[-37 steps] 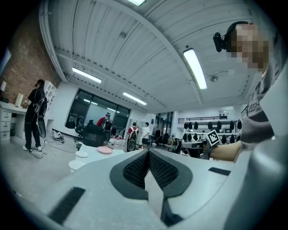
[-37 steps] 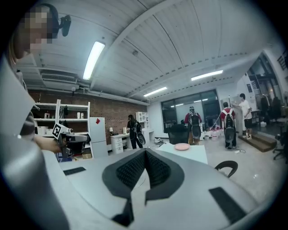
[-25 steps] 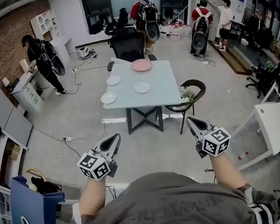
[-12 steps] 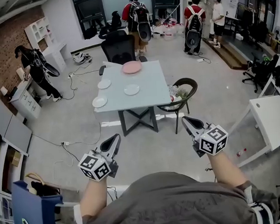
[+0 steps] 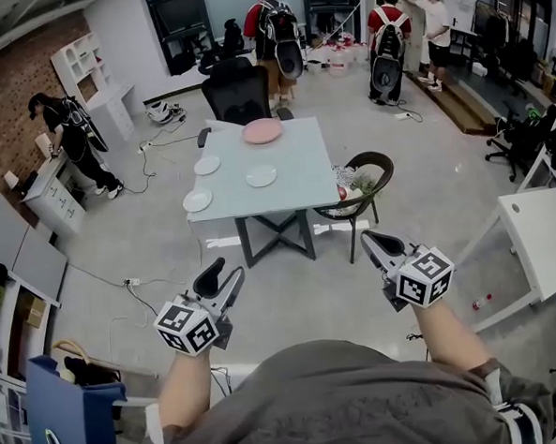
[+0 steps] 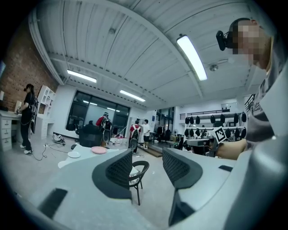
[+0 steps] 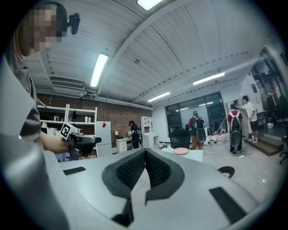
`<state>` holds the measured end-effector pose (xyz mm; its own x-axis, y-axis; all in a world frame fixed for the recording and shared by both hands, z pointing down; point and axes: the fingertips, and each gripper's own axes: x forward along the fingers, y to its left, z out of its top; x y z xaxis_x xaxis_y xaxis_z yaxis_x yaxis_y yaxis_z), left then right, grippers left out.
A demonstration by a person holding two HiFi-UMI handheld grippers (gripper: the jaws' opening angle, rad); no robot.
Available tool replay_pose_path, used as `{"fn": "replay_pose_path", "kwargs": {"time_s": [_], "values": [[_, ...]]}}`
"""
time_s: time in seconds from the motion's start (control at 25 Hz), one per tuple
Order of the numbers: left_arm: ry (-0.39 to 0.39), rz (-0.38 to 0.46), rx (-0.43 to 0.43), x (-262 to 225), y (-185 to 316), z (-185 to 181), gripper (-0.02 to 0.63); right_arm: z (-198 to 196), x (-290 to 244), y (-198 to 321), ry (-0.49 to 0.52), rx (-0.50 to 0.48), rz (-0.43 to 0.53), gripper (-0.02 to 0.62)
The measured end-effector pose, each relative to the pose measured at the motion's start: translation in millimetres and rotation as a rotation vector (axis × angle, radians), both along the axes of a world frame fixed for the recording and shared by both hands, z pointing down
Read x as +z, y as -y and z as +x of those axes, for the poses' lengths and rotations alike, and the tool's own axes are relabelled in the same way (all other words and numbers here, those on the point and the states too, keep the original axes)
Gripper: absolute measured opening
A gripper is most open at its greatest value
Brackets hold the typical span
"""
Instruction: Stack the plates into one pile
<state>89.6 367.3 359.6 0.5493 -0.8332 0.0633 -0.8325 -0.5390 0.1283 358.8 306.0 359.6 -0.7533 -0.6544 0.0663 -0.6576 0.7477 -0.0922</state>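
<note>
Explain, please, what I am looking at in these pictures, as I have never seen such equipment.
There is no robot here: a person holds a two-jaw claw in each hand. The head view comes from a camera on the person's head, looking down. The other two views come from cameras riding on each claw. The left claw is opening, with nothing between its jaws. The right claw is shut and empty. Some way ahead stands a table with one pink plate and three white plates, lying apart and not yet stacked.
</note>
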Motion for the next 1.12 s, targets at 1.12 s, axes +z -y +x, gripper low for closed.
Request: {"fn": "replay_pose_path", "kwargs": {"time_s": [1.12], "values": [[0.0,-0.002,0.148,34.4,251.0,-152.6,0.19,-151.2,22.7,226.2,0.023,0.118,-0.015,-0.006]]}}
